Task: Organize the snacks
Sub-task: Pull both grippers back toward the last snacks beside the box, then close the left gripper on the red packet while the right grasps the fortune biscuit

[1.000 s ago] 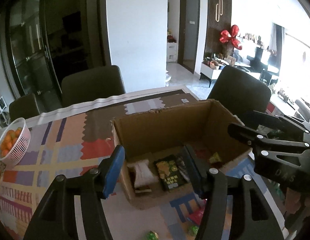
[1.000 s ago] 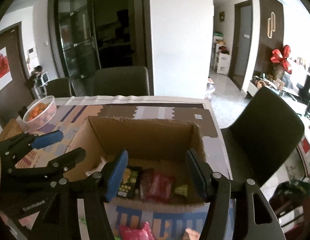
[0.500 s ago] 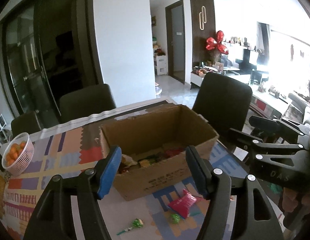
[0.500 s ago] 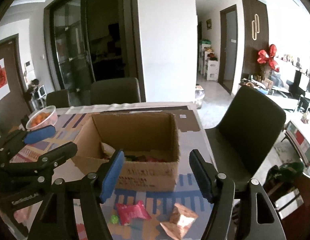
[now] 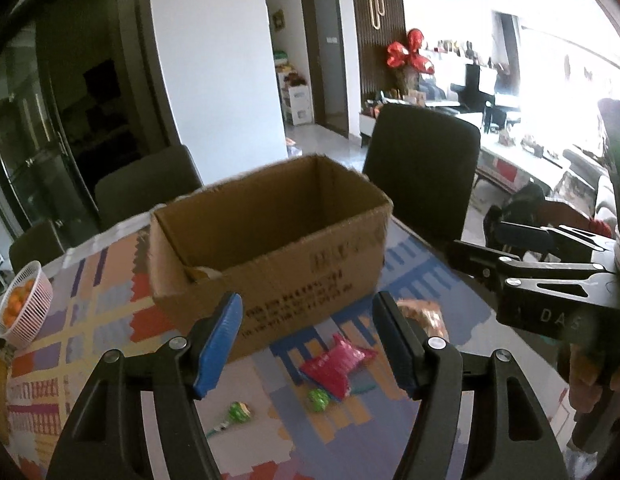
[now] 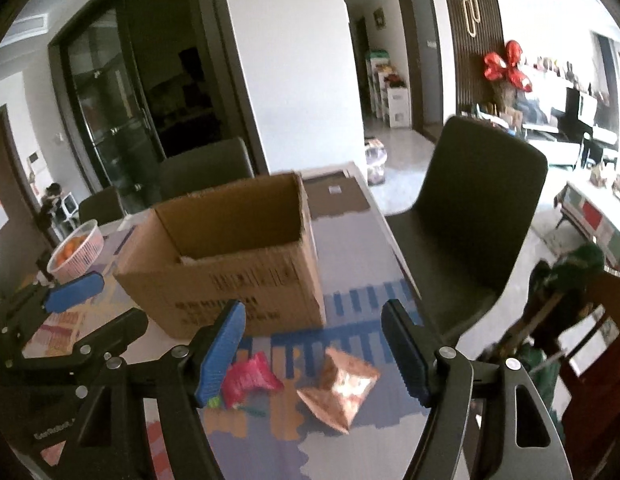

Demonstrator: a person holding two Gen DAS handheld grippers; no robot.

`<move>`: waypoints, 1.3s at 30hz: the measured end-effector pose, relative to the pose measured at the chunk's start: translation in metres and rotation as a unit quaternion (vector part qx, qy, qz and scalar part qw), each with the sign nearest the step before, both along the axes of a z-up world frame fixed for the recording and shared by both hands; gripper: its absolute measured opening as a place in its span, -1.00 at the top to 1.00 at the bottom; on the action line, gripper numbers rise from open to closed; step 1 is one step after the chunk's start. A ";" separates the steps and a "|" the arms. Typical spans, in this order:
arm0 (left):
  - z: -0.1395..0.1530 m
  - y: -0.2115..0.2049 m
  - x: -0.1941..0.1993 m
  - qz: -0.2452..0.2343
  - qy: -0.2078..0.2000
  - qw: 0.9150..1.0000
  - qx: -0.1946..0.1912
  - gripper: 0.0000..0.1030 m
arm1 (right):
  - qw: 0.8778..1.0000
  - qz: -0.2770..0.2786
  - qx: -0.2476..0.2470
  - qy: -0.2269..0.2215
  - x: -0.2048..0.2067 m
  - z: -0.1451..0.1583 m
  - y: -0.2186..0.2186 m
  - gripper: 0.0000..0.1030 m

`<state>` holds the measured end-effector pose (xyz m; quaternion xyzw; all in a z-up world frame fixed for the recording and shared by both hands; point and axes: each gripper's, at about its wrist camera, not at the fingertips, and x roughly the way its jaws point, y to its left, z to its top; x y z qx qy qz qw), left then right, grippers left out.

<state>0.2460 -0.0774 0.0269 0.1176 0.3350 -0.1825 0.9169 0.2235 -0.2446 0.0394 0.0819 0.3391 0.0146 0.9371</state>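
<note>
our right gripper (image 6: 314, 350), jaws apart and empty, hangs nearest the copper packet (image 6: 340, 390), lying just below it before the box (image 6: 229, 276). our left gripper (image 5: 307, 344), also open and empty, frames the pink packet (image 5: 336, 364).

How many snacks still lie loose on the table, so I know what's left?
4: pink packet, copper foil packet, green lollipop, green round candy, all before the cardboard box. The tools may hide more.

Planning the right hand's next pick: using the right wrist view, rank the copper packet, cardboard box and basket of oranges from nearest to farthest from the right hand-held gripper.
1. Copper packet, on the mat just ahead of the right hand-held gripper.
2. Cardboard box, behind it, centre.
3. Basket of oranges, far left.
</note>
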 end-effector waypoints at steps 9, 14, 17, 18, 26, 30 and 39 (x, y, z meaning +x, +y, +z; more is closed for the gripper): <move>-0.035 -0.011 0.005 -0.015 0.046 0.999 0.022 -0.30 | 0.999 -0.017 0.014 0.042 -0.001 -0.034 -0.010 -0.38; -0.051 -0.013 0.010 -0.020 0.064 0.997 0.037 -0.30 | 0.997 -0.029 0.020 0.062 0.001 -0.051 -0.012 -0.38; -0.062 -0.015 0.012 -0.026 0.078 0.996 0.043 -0.30 | 0.996 -0.037 0.022 0.077 0.005 -0.063 -0.013 -0.38; -0.065 -0.016 0.014 -0.027 0.081 0.995 0.044 -0.30 | 0.996 -0.038 0.023 0.081 0.005 -0.065 -0.014 -0.38; -0.091 -0.024 0.023 -0.046 0.112 0.991 0.061 -0.30 | 0.993 -0.045 0.031 0.108 0.015 -0.089 -0.017 -0.38; -0.102 -0.028 0.028 -0.055 0.127 0.988 0.073 -0.30 | 0.991 -0.049 0.034 0.119 0.020 -0.099 -0.019 -0.38; -0.123 -0.033 0.043 -0.053 0.146 0.983 0.098 -0.30 | 0.988 -0.042 0.033 0.142 0.029 -0.116 -0.017 -0.38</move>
